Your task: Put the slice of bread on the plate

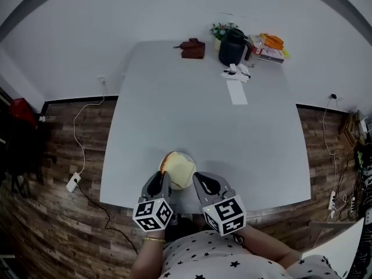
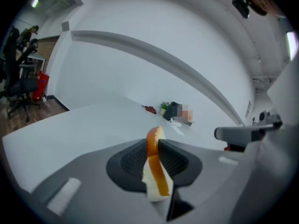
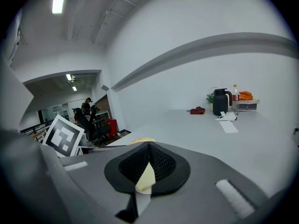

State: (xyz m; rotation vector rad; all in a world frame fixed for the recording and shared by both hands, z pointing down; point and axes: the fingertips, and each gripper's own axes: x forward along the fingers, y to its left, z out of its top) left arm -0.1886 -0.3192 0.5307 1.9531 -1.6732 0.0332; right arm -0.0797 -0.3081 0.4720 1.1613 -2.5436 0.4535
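At the near edge of the table (image 1: 203, 115), the bread (image 1: 179, 172) sits between both grippers, just in front of the person. The left gripper (image 1: 165, 179) is clenched on the slice. In the left gripper view its fingers (image 2: 135, 160) pinch the bread (image 2: 156, 171) edge-on, with the orange crust running up between the pads and white crumb below. The right gripper (image 1: 200, 180) is also clamped. In the right gripper view a pale corner of bread (image 3: 145, 178) is caught between the dark ribbed fingers (image 3: 166, 164). So the slice is grasped from both sides, left gripper on the crust side, right on the pale side. From the head view the broad face looks upward and the long axis runs roughly near to far, out from the fingers. I cannot tell if it is touching the table or just above it. No plate shows in any view, so which way the slice must travel cannot be read. It may be hidden under the bread or out of frame. Both grippers are equally near since both hold it. My guess is one has to let go before placing. The far end of the table has a dark jug (image 1: 232, 47), a small plant (image 1: 221, 30), a red-brown thing (image 1: 192, 49), orange items (image 1: 272, 41) and a paper strip (image 1: 236, 92), all well apart from the bread. The jug's contents are not visible.
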